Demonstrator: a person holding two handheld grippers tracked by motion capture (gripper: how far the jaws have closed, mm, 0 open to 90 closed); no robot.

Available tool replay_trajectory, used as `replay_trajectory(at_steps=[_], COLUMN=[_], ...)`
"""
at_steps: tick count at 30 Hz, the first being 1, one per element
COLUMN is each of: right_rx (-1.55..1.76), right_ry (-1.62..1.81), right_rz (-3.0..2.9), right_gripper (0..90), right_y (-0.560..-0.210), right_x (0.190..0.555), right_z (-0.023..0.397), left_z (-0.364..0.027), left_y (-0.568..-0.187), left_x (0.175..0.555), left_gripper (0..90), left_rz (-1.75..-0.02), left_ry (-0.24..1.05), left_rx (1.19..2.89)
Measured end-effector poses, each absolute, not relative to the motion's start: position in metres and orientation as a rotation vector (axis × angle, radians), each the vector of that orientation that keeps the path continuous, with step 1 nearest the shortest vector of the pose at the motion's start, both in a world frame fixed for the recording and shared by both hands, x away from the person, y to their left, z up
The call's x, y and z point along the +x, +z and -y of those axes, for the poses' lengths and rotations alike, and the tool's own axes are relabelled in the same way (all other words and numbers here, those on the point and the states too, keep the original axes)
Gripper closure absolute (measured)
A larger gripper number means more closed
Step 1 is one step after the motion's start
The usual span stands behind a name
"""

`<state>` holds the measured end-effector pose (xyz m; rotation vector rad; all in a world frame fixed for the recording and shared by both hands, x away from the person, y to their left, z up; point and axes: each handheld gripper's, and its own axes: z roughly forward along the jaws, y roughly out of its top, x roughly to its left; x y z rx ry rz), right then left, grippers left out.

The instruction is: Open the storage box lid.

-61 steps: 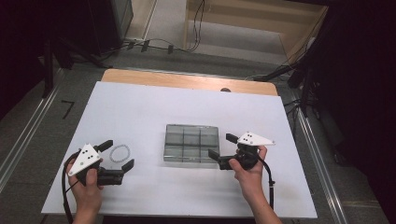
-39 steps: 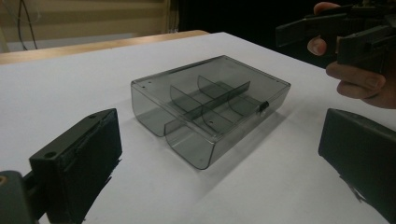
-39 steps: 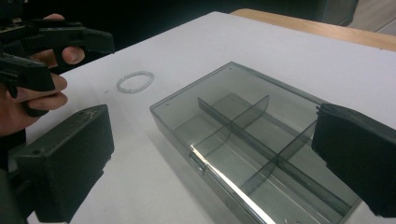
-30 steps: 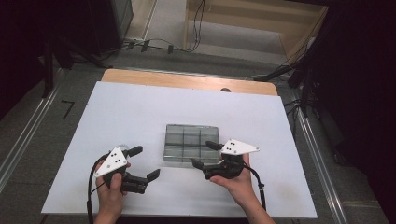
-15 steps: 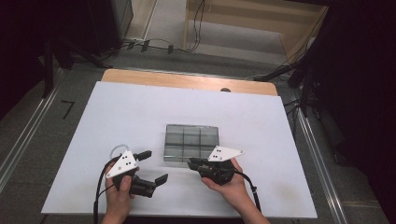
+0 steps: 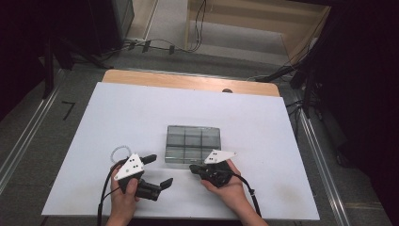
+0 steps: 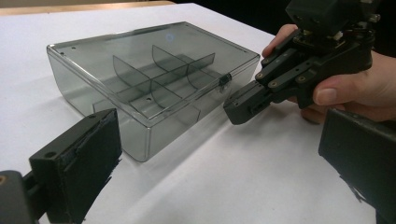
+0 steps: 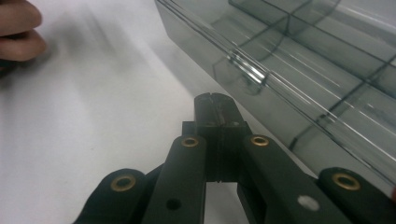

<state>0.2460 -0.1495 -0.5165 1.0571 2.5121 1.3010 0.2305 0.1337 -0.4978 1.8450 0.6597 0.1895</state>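
Observation:
A clear grey compartment box [image 6: 193,143] lies shut on the middle of the white table [image 6: 141,113]. Its small latch [image 8: 247,72] sits on the near wall. My right gripper [image 6: 192,167] lies low just in front of that wall, its tip [image 8: 215,105] pointing a little short of the latch. Its jaws have just been closing and now stand shut with nothing between them. My left gripper [image 6: 161,169] is at the box's near left corner, open and empty, its jaws framing the box [image 7: 154,79] and the right gripper [image 7: 238,109].
A wooden strip [image 6: 188,82] borders the table's far edge, with cables on the floor beyond it. The left gripper's cable loops [image 6: 120,150] on the table beside the left hand. Fingers of the left hand [image 8: 18,28] show in the right gripper view.
Both hands have moved inward to the box's near side. The right gripper sank toward the table and its jaws closed. The left gripper stayed open.

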Motion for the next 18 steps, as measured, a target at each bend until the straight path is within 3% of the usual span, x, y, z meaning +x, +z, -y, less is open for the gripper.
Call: replay_trajectory(at_steps=[18], right_rx=[1.121], right_ry=[1.296], right_rz=[-2.456], right_gripper=[88.2], right_y=[-0.5152], right_x=[0.2482], right_z=[0.1533], left_z=[-0.1316], left_y=[-0.5004], left_x=[0.2314], left_gripper=[0.0], left_rz=[-0.682], left_ry=[0.201], left_rx=[1.851])
